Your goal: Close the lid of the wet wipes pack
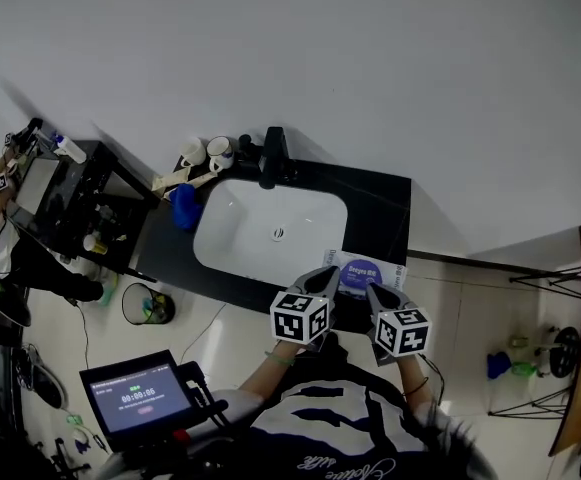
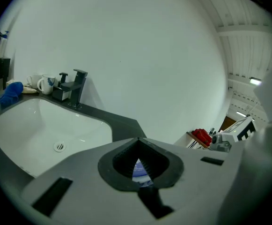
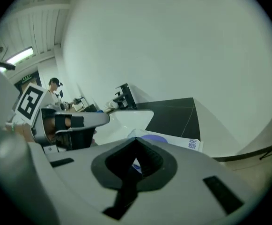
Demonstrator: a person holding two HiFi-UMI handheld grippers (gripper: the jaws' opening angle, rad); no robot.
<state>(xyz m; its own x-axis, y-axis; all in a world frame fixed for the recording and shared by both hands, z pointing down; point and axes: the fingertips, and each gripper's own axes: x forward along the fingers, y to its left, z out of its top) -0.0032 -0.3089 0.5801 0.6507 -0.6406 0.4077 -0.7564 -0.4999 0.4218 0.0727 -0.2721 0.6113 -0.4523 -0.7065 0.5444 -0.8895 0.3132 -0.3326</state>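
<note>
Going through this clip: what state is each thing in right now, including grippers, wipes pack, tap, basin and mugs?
left gripper: jaws shut, holding nothing.
right gripper: jaws shut, holding nothing.
wet wipes pack: flat on the counter; lid position unclear.
faucet: no water running.
basin: no standing water.
mugs: upright.

White sink (image 1: 255, 238), black faucet (image 1: 273, 155), two mugs (image 1: 219, 151)

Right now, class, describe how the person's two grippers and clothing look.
Both the left gripper and right gripper are grey, tapering to pointed jaws lined with black ribbed pads. Each carries a white cube with black square markers. The person wears a dark top with white stripes.
</note>
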